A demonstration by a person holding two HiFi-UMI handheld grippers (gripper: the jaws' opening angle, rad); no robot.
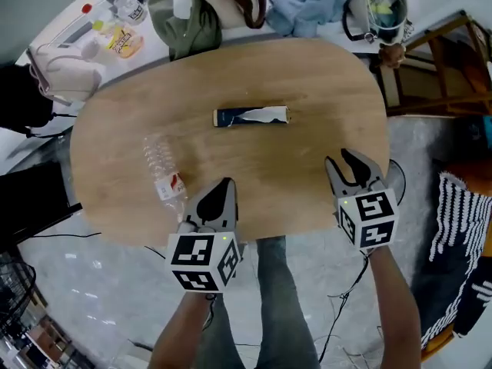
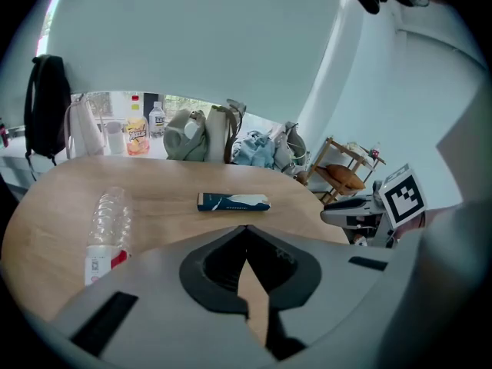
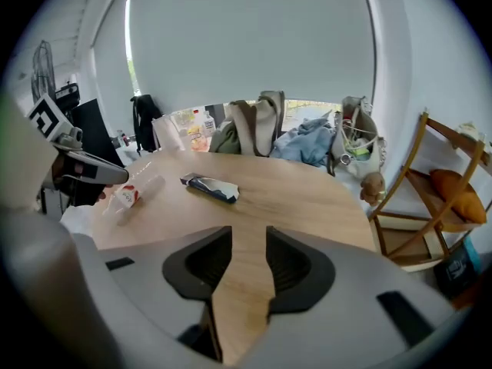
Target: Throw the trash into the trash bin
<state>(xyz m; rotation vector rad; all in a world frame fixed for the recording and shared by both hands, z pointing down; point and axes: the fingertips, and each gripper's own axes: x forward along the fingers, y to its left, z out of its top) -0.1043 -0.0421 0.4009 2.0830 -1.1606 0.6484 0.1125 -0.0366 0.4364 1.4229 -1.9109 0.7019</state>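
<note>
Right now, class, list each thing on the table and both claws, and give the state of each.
Plastic bottle: lying on its side, looks empty.
Blue packet: lying flat, one end torn open.
Left claw: shut, empty.
Right claw: open, empty.

On my feed I've got a wooden table (image 1: 323,91), with a green bag (image 1: 181,18) and blue clothes (image 1: 311,2) piled at its far edge. White bag (image 1: 65,68) far left, wooden rack (image 1: 438,60) right, striped fabric (image 1: 461,229) below it.
</note>
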